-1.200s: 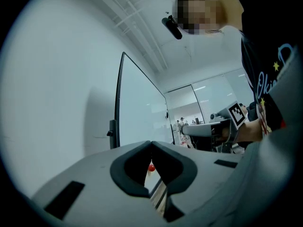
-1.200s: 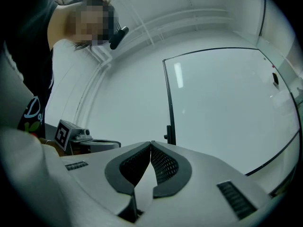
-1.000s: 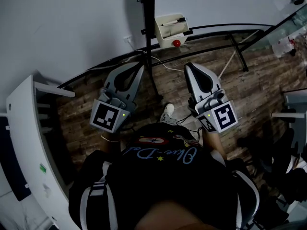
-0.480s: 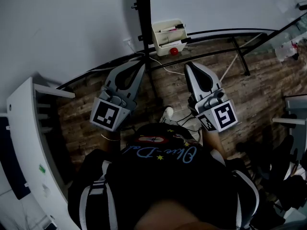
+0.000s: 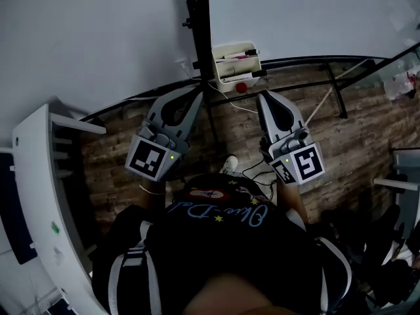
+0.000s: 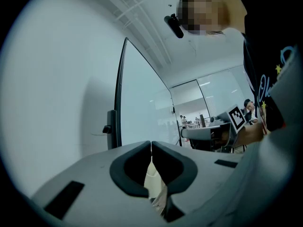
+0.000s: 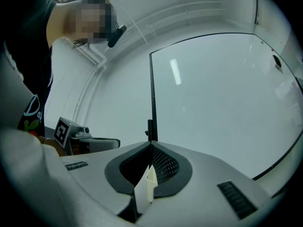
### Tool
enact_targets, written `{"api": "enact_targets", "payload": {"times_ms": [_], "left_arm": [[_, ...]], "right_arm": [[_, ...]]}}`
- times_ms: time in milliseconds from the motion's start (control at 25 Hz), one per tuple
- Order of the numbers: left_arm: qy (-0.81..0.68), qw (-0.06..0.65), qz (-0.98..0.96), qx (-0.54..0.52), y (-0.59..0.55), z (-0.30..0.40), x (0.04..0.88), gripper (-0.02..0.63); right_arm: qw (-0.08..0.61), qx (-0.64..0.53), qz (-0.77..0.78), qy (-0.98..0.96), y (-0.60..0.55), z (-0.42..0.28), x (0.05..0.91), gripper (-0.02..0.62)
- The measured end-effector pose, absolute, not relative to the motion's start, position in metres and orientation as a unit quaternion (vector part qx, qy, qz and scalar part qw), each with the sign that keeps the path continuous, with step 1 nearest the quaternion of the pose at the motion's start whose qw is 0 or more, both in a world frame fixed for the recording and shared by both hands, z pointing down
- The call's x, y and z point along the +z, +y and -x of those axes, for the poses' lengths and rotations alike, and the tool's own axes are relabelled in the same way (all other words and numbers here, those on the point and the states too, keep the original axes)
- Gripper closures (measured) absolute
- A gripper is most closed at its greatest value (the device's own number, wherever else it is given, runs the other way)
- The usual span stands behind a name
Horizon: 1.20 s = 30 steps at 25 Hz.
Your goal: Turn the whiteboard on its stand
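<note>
Facing the whiteboard, the left gripper and right gripper were both closed, empty, either side of the stand's post.

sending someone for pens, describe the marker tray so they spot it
Find the whiteboard and the black upright post at its left edge. Right beside that post, low down, is the marker tray: the only cream box there, with a red knob beneath.
</note>
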<state>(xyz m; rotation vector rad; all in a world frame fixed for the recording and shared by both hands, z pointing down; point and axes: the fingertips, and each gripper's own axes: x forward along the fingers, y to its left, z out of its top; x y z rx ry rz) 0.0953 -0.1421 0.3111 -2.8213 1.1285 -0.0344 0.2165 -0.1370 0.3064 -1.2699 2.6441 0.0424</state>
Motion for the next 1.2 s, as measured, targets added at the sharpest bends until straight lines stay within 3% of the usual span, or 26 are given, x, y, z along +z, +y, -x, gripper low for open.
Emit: {"api": "enact_targets", "payload": {"times_ms": [800,1200], "left_arm": [[0.414,0.043,0.909,-0.013,-0.182,-0.090,0.315,0.580],[0.384,0.027,0.923,-0.019,-0.221,-0.076,0.316,0.537]], "right_arm": [[0.103,0.022,0.374,0.922,-0.174,-0.200,0.301,0.558],[0.097,0.031,0.397,0.912,-0.194,-0.180,0.291,0.563]]}}
